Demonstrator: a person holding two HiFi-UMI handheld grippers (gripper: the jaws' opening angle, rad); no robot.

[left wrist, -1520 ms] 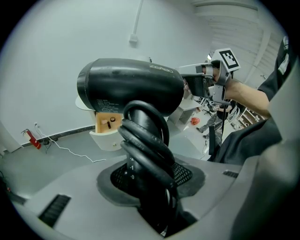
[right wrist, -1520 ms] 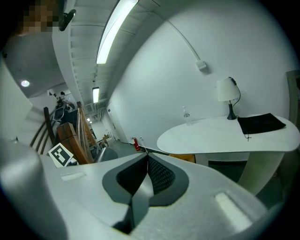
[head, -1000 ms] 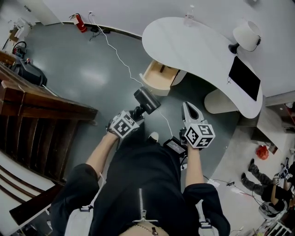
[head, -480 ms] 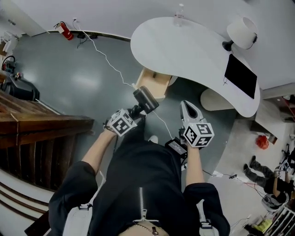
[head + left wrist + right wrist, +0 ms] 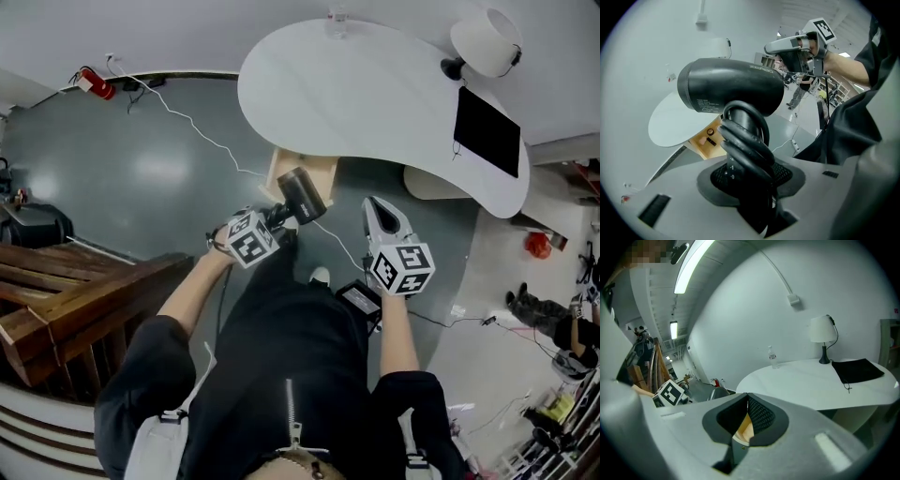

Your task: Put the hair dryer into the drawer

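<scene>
The black hair dryer (image 5: 300, 195) (image 5: 731, 86) has its cord wound round the handle (image 5: 745, 140). My left gripper (image 5: 277, 223) (image 5: 750, 173) is shut on that handle and holds the dryer just in front of the open wooden drawer (image 5: 292, 172) (image 5: 705, 138) under the white table (image 5: 375, 94). My right gripper (image 5: 373, 202) (image 5: 748, 397) hangs to the right of the dryer, pointing toward the table. Its jaws are shut with nothing between them. A strip of the drawer's wood (image 5: 744, 430) shows past the pads.
On the table stand a white lamp (image 5: 485, 42), a black pad (image 5: 487, 131) and a small bottle (image 5: 337, 17). A white cable (image 5: 187, 127) runs across the floor to a red extinguisher (image 5: 94, 82). A dark wooden railing (image 5: 66, 291) is at left. A black box (image 5: 356, 298) lies by the person's feet.
The person has stepped closer to the table. Both grippers have moved toward it, and the dryer now hangs at the drawer's front edge. The left grip is unchanged.
</scene>
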